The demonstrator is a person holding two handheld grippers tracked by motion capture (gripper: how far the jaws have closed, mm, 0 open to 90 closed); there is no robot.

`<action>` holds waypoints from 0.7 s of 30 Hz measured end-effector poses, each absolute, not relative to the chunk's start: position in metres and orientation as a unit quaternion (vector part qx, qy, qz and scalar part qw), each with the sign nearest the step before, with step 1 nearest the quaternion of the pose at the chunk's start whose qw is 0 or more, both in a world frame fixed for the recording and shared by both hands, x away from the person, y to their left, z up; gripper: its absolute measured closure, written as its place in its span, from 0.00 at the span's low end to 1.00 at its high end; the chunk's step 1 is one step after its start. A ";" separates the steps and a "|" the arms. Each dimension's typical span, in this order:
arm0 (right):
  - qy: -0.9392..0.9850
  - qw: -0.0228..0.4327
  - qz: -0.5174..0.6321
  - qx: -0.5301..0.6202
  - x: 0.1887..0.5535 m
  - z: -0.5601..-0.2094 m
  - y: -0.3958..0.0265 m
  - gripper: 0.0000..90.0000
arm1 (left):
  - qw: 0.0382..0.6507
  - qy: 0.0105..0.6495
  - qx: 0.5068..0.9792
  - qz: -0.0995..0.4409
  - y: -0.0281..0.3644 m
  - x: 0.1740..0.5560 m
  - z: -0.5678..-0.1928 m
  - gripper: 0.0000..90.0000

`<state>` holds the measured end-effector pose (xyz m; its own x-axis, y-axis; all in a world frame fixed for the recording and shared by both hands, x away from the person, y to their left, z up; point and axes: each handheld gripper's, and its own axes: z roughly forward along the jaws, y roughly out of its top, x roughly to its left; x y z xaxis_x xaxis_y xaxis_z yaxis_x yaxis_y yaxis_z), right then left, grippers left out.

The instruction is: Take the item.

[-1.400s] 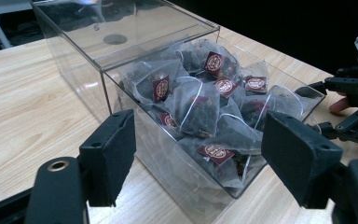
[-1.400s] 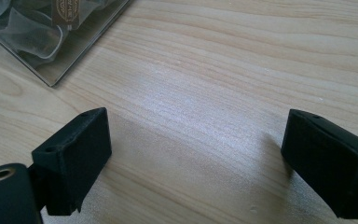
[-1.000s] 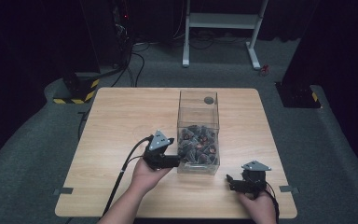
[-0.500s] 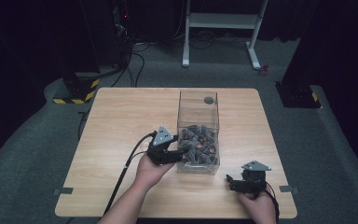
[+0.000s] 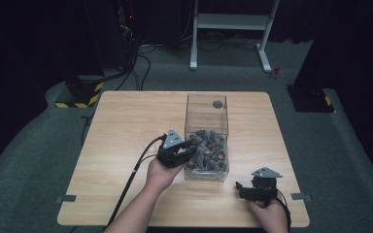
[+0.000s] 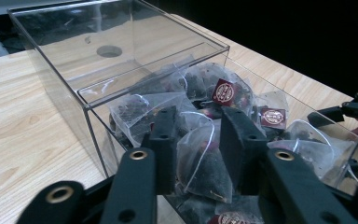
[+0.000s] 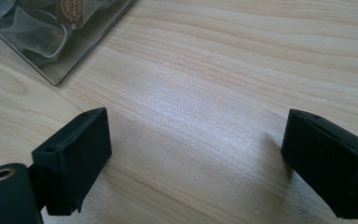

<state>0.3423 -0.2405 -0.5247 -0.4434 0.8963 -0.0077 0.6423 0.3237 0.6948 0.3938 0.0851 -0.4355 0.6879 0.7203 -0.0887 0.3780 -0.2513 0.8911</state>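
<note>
A clear plastic box (image 5: 206, 104) stands open-topped on the wooden table (image 5: 126, 121), its near half piled with pyramid tea bags (image 5: 209, 148) bearing dark red tags. My left gripper (image 5: 190, 145) reaches over the box's left wall into the pile. In the left gripper view its jaws have just been closing, and the left gripper (image 6: 200, 135) now pinches one mesh tea bag (image 6: 203, 163) between its pads. My right gripper (image 5: 240, 189) rests near the table's front right edge; the right gripper (image 7: 196, 154) is wide open over bare wood, nothing between its fingers.
The box's far half holds no bags, and a round hole (image 5: 217, 104) shows in its far wall. A corner of the box (image 7: 56, 42) lies up-left of the right gripper. A white desk frame (image 5: 233, 29) and cables lie on the floor beyond the table.
The left hand has shifted right, carrying its gripper from beside the box over the wall into the tea bags, and its jaws have narrowed. The right gripper has stayed put.
</note>
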 end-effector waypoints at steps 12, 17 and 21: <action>0.789 0.200 0.317 0.487 0.342 -0.525 -0.240 0.09 | 0.484 0.358 0.778 0.180 0.081 0.396 -0.442 0.78; 0.789 0.200 0.317 0.486 0.342 -0.525 -0.240 0.09 | 0.482 0.356 0.780 0.179 0.081 0.396 -0.444 0.87; 0.790 0.200 0.317 0.486 0.342 -0.525 -0.240 0.09 | 0.485 0.354 0.780 0.175 0.083 0.394 -0.446 0.98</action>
<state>0.3421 -0.2403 -0.5247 -0.4480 0.8940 -0.0077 0.6404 0.3270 0.6949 0.3944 0.0828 -0.4459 0.6878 0.7226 -0.0695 0.3827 -0.2796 0.8806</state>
